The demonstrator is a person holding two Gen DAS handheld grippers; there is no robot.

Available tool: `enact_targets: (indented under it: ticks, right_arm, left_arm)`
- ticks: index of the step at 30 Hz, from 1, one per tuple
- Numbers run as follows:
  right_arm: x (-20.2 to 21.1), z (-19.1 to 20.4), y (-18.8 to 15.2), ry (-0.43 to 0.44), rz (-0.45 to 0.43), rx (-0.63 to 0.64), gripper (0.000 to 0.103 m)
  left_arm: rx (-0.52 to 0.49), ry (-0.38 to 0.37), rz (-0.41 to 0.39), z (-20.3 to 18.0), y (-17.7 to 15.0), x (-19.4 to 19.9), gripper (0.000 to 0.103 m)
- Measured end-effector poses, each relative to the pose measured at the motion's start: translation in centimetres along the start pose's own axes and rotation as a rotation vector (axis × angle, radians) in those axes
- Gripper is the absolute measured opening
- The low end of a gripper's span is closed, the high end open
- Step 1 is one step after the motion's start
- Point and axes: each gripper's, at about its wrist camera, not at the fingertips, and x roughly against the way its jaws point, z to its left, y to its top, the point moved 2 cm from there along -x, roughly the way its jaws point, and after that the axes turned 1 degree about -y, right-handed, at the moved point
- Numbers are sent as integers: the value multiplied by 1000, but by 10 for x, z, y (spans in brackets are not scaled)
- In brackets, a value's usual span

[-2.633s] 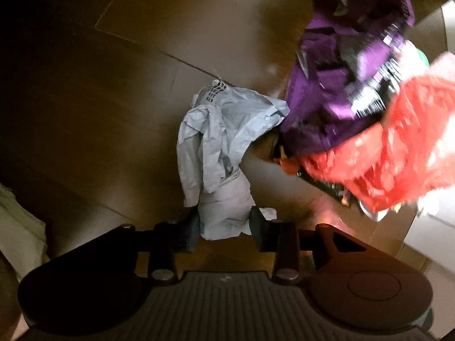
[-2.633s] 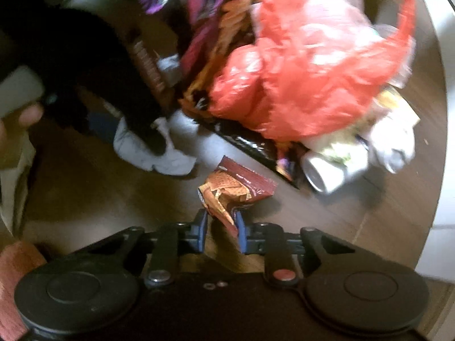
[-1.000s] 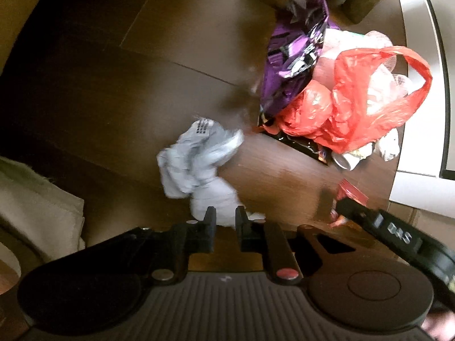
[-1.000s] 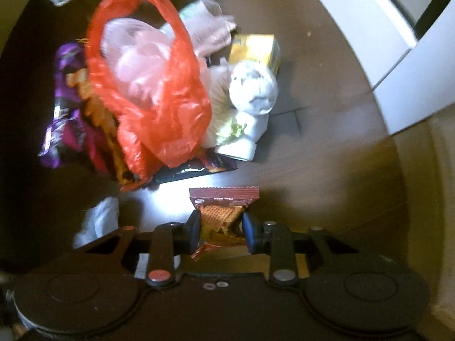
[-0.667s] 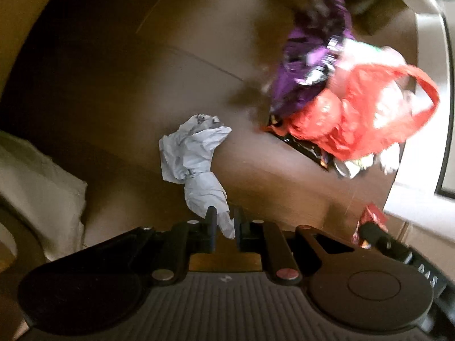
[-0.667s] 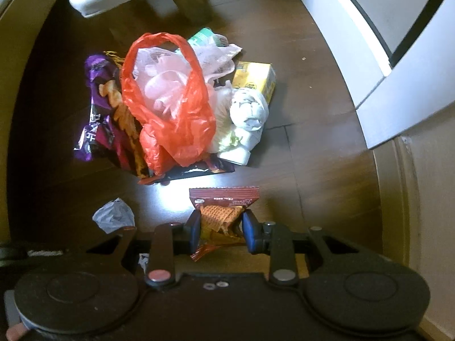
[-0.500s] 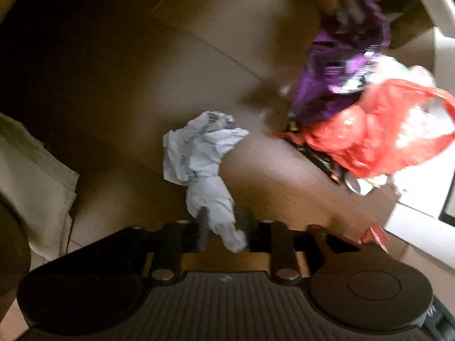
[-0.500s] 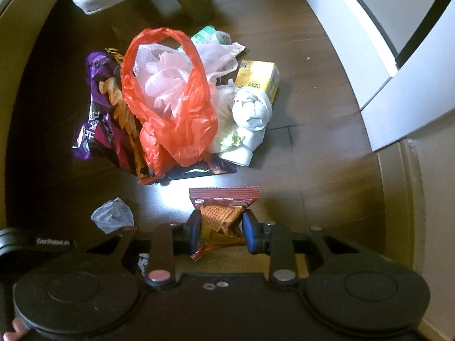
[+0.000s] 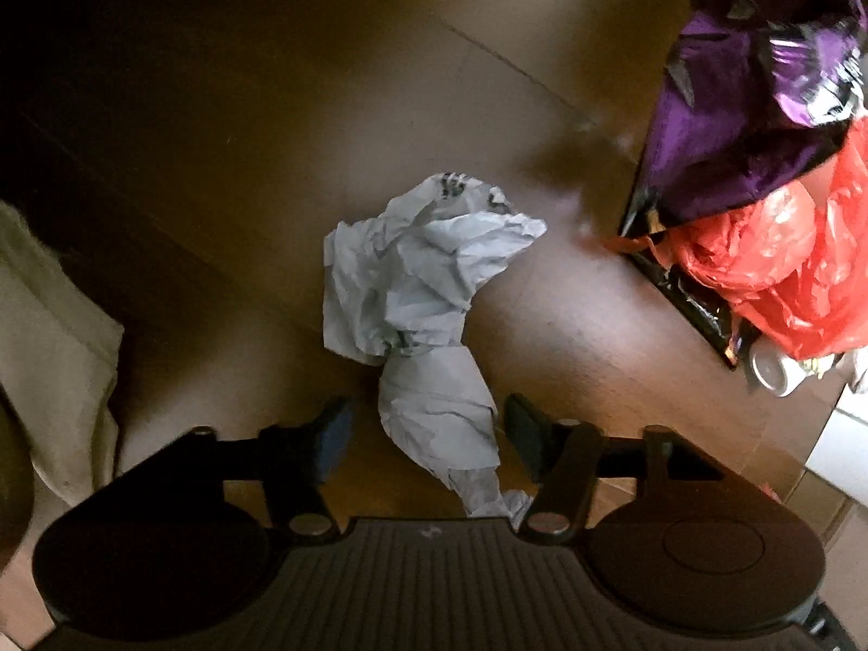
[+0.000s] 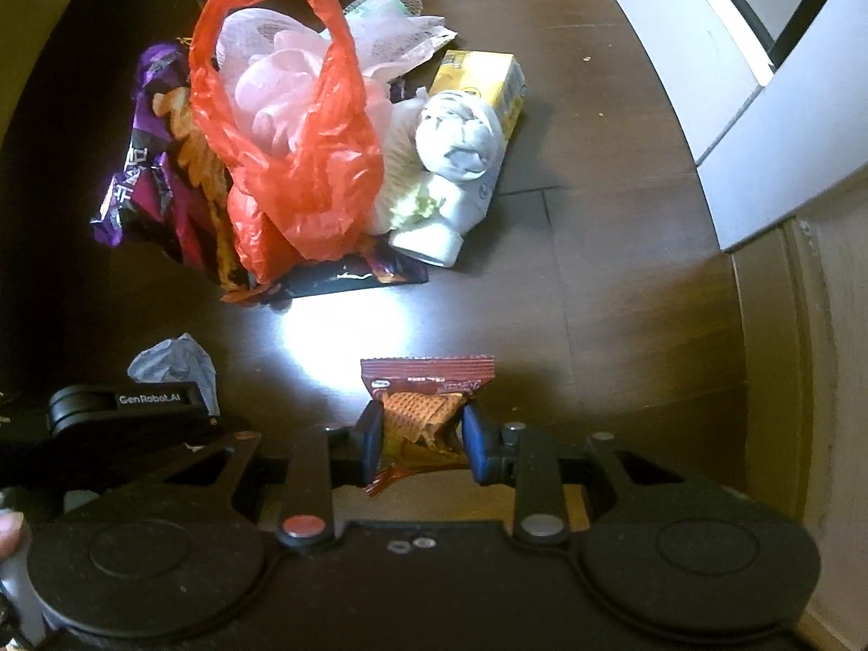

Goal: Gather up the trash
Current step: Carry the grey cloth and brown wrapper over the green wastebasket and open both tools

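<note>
Left wrist view first: my left hand-held gripper [image 9: 426,436] has just been opening, and its jaws stand apart on either side of the crumpled grey paper [image 9: 417,293], pads clear of it. The paper's twisted tail runs down between the fingers while the bulky crumpled part spreads on the dark wooden floor [image 9: 271,125] just ahead. I judge it light, soft and springy; it will crush rather than slip, and that twisted neck between the jaws looks like the firmest place to pinch. Farther right, the purple snack bag [image 9: 748,125] and the red plastic bag [image 9: 786,271] sit in the pile, near but not touching the paper.

Over to the right wrist: my right hand-held gripper [image 10: 423,442] is clamped on the small red-brown snack wrapper [image 10: 428,401], pads squeezing its middle, the sealed top edge sticking out beyond them. It looks thin, crinkly and slick, so a mid-body grip seems wise. Beyond lies the trash pile: a yellow carton [image 10: 483,81] and a white bundle [image 10: 461,144] beside the red bag.
</note>
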Motion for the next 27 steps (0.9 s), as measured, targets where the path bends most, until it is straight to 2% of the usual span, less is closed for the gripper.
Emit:
enact_targets:
  ticks: [1,7,12,20,27]
  right_arm:
    - [0,0,1,0,-1,0,30]
    - [5,2,4,-1,-24,16,30]
    - [23,8,8,-5,-56,34,29]
    - [94,30,26,3,-119,87,29]
    - [190,61,71,42,-254,152,29]
  left_arm:
    - [-14,9,3,-3,0,-1,42]
    - [-39,25,-39,-12,4,10,40]
    - [-77,-3,-80,-22,-2,45,40]
    - [-160,-51,-147,-49,-10,137,40]
    - [-227,-104,-252,-83,-1,248,40]
